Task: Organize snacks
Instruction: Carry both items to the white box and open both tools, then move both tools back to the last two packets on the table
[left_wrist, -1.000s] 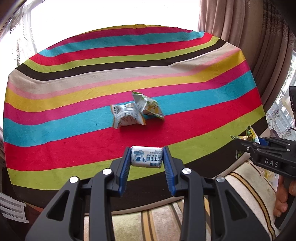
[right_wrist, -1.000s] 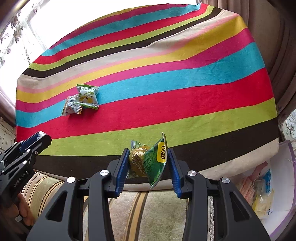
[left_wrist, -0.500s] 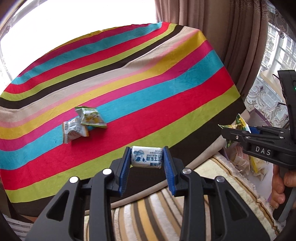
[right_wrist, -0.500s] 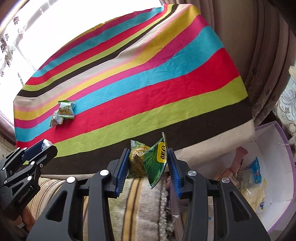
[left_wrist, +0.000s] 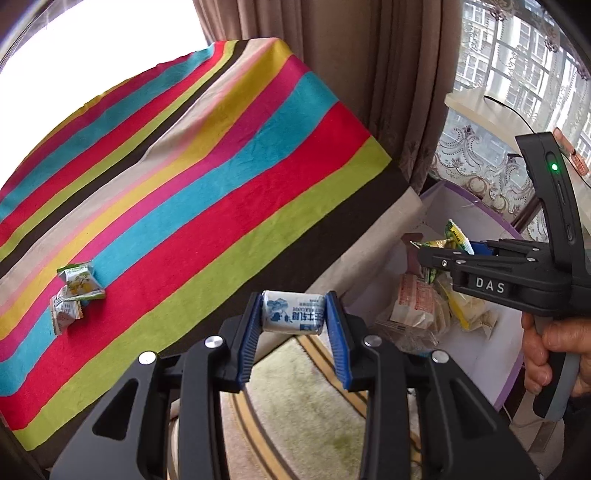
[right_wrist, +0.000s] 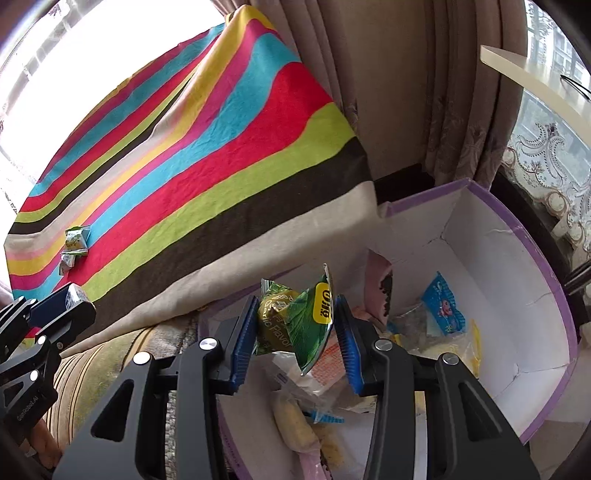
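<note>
over the white box with purple rim (right_wrist: 532, 258) beside the striped surface (left_wrist: 207, 206): right tongs (right_wrist: 295, 325) clamped on a green snack packet (right_wrist: 295, 321) with a yellow label, crumpled, held upright between the blue pads (right_wrist: 243, 332). packet hangs above the box interior, apart from the contents. box already holds several snacks: a blue packet (right_wrist: 443, 302), a pink packet (right_wrist: 378, 284) leaning on the back wall, a pale yellow one (right_wrist: 293, 424) near the front, plus clear wrappers i can't identify

left tongs (left_wrist: 293, 314) clamped on a small white packet with blue print (left_wrist: 293, 312), held sideways, ends pressed against both pads. in the left wrist view it sits off the edge of the surface, over the striped rug (left_wrist: 295, 406), short of the box (left_wrist: 509, 354)

same view shows the right tongs (left_wrist: 439, 258) from the side, a hand (left_wrist: 554, 354) on its grip, green packet (left_wrist: 443, 243) poking out above the jaws, positioned over the box

two more snack packets (left_wrist: 74, 295) lie on the surface, touching each other, on the blue and pink stripes, well apart from both tongs. brown curtain (left_wrist: 369, 74) hangs behind the surface
</note>
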